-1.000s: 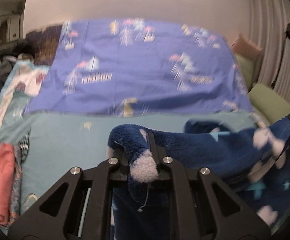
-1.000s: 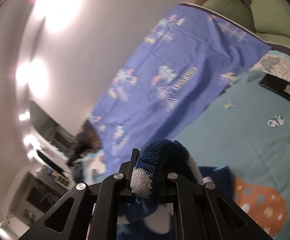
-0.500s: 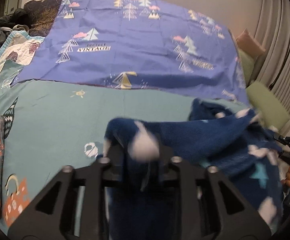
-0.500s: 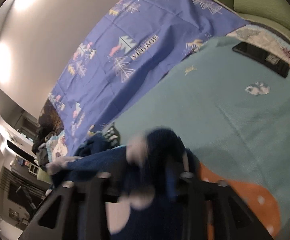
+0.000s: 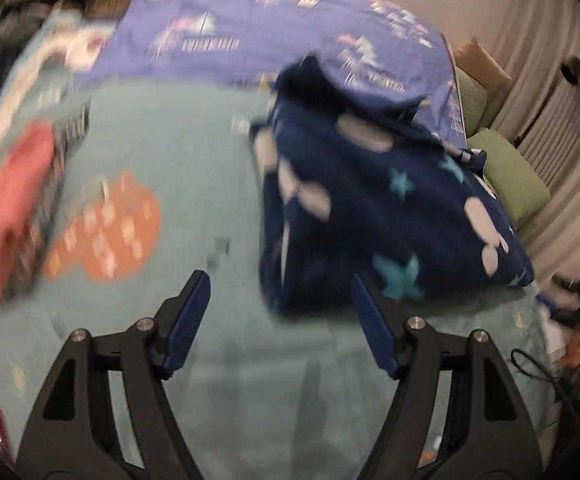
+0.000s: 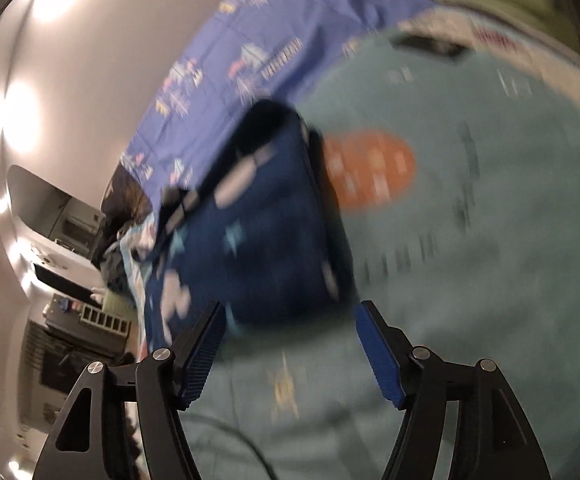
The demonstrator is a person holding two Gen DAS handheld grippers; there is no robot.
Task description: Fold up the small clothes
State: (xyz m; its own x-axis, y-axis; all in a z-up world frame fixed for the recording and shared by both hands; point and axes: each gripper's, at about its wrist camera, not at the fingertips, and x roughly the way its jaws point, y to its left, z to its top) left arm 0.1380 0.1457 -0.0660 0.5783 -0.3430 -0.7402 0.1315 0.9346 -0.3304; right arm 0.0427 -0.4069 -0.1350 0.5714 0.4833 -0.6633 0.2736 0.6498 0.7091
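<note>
Dark navy fleece garment (image 5: 373,208), dotted with white blobs and turquoise stars. Under it, a teal bedspread (image 5: 194,152) printed with an orange mushroom-like patch (image 5: 110,228) speckled white. Behind, a periwinkle-blue sheet (image 5: 290,28) with white and pink tree motifs and white lettering. Coral-red folded cloth (image 5: 6,208) at the left edge, light green cushions (image 5: 513,176) at the right. Both views are blurred.

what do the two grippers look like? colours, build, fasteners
Both match: the left gripper and right gripper have matte black angular linkage arms with triangular cut-outs, round silver screw heads at the joints, and flat blue ribbed fingers. No markings, sleeves or gripper cables visible.
</note>
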